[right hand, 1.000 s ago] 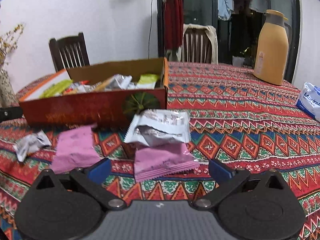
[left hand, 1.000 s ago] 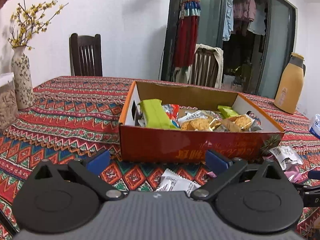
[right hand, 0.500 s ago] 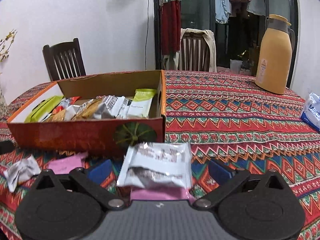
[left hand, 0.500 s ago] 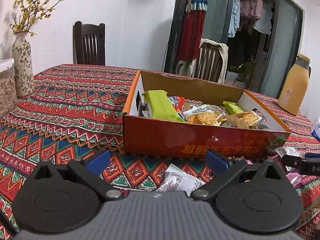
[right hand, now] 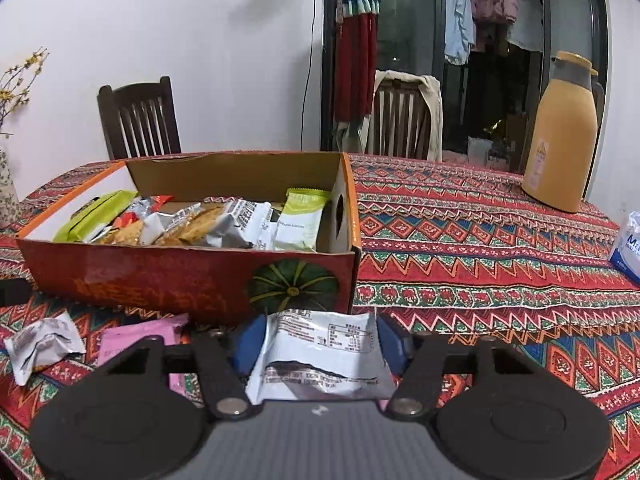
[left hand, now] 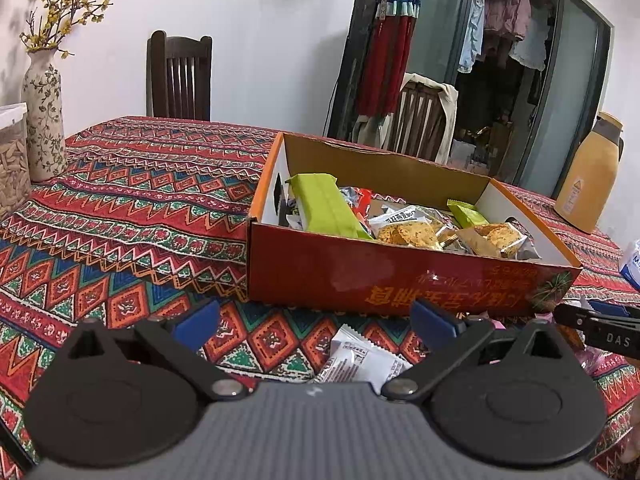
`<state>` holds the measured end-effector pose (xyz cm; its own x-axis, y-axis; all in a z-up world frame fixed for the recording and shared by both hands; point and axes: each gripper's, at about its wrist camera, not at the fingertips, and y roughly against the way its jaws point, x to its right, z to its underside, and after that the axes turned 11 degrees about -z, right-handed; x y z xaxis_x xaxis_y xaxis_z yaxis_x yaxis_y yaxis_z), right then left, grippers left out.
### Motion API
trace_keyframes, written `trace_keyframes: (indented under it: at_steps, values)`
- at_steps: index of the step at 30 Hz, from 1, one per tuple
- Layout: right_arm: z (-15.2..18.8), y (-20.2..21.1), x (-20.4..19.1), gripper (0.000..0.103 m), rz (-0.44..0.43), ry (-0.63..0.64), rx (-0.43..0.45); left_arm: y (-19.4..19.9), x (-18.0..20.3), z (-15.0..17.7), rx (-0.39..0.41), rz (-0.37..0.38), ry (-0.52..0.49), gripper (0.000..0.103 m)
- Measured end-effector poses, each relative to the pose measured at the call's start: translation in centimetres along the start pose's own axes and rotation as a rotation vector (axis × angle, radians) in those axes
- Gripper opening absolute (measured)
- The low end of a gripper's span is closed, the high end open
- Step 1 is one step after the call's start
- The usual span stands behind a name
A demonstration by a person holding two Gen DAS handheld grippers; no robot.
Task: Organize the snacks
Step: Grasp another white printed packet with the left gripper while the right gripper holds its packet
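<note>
The silver snack packet point(right hand: 320, 354) sits just in front of the snack box point(right hand: 192, 284), squeezed between the right gripper's point(right hand: 316, 344) jaws, which have just been closing on it, likely to lift it in, while the left gripper's point(left hand: 316, 320) jaws wait wide open above the counter point(left hand: 132, 216).

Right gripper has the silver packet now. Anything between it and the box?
Only the box's own front wall. The right gripper has just closed on the silver packet low in front of it, so the packet must clear that rim; otherwise nothing visible blocks it.
</note>
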<state>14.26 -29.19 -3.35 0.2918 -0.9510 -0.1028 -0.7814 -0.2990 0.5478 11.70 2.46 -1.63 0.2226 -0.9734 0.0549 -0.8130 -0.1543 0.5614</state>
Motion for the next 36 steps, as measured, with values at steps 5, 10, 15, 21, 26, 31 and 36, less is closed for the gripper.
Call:
trace_keyframes:
  at_steps: [5,10,15,21,26,31,36]
  values:
    - [0.6,2.2,-0.2,0.057,-0.003,-0.005,0.07,0.0,0.0,0.0,0.001,-0.001,0.001,0.103]
    - [1.4,3.8,-0.5,0.057,-0.015,-0.035,0.145,0.0,0.0,0.0,0.002,-0.005,-0.001,0.103]
    - [1.8,4.0,-0.5,0.057,-0.022,-0.054,0.164,-0.1,0.3,0.1,-0.003,-0.017,-0.016,0.103]
    - [2.5,4.0,-0.5,0.057,-0.026,-0.057,0.176,-1.1,1.6,0.6,-0.051,-0.044,-0.093,0.103]
    - [2.7,4.2,-0.3,0.058,-0.043,-0.062,0.187,-1.3,3.1,1.4,-0.074,-0.036,-0.201,0.103]
    - [3.0,4.3,-0.4,0.059,-0.057,-0.063,0.188,-2.0,3.9,2.0,-0.125,-0.02,-0.25,0.069]
    - [3.2,4.3,-0.6,0.06,-0.064,-0.054,0.196,-1.5,4.1,2.2,-0.115,0.023,-0.262,0.047]
